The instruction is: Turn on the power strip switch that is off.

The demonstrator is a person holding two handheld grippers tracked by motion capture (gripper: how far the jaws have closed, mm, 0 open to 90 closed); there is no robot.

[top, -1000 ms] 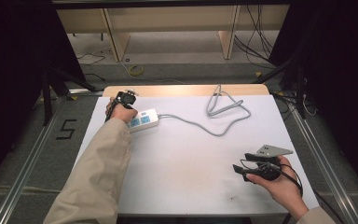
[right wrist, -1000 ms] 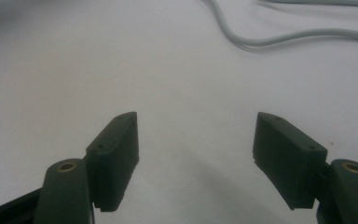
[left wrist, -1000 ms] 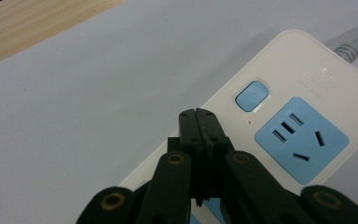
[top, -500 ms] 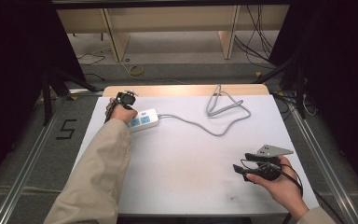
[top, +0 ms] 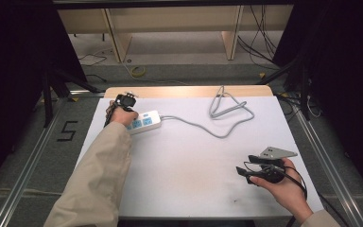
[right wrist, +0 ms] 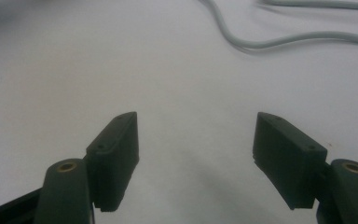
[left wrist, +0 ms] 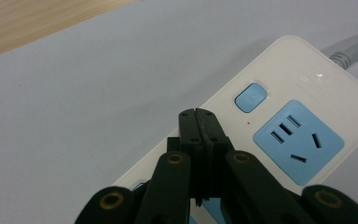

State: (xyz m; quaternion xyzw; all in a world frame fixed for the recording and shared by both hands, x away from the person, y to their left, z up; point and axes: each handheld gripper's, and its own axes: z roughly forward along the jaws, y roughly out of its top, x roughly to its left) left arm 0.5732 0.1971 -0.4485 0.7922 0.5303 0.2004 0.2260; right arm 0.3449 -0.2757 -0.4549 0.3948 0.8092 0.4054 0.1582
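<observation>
Overhead, the white-topped rectangular table [top: 189,189] carries a white plastic power strip with blue sockets [top: 144,121] near its far left corner; its grey cord [top: 203,126] runs right and loops near the far edge. The left gripper [left wrist: 198,122], jaws pressed together with nothing between, hangs over the strip close to the blue switch button [left wrist: 251,97]. The right gripper [right wrist: 196,158], near the right front edge, has jaws spread wide over bare surface, holding nothing.

White power strip [top: 144,121] with blue sockets lies flat near the table's far left edge, grey cord trailing right
</observation>
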